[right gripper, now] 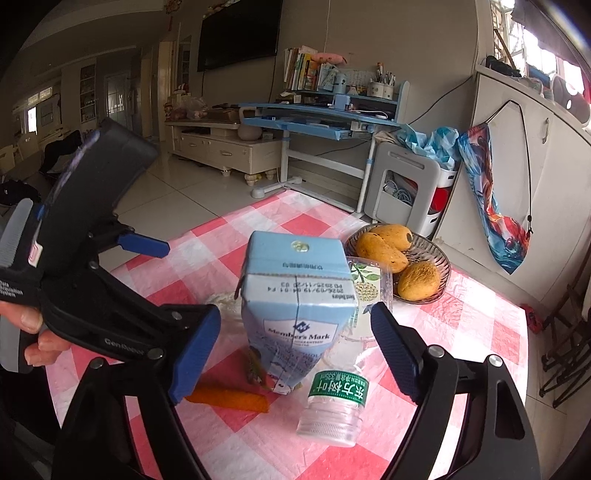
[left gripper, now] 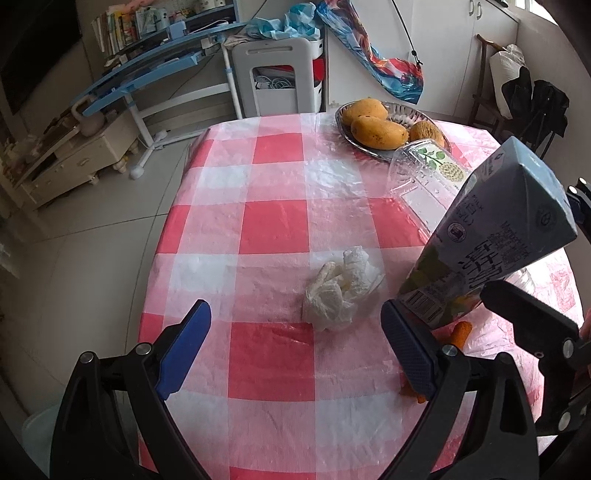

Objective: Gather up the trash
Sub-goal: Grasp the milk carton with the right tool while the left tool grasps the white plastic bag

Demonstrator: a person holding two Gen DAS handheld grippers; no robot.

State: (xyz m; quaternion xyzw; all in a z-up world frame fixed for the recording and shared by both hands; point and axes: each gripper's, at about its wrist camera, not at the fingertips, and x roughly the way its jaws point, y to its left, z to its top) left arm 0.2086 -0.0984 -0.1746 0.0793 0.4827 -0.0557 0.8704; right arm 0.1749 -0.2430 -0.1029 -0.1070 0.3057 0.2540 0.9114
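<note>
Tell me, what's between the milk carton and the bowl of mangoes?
A clear plastic box with a plant label lies between the milk carton and the bowl of mangoes; the left wrist view shows it best.

Home living room: television (right gripper: 238, 31), study desk (right gripper: 321, 114)

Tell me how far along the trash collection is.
Nothing looks collected yet. In hand: the open right gripper straddles the light-blue milk carton without gripping; the open left gripper hovers by the crumpled white tissue. Remaining: the green-labelled clear plastic bottle, orange peel strip and clear plastic clamshell box.
</note>
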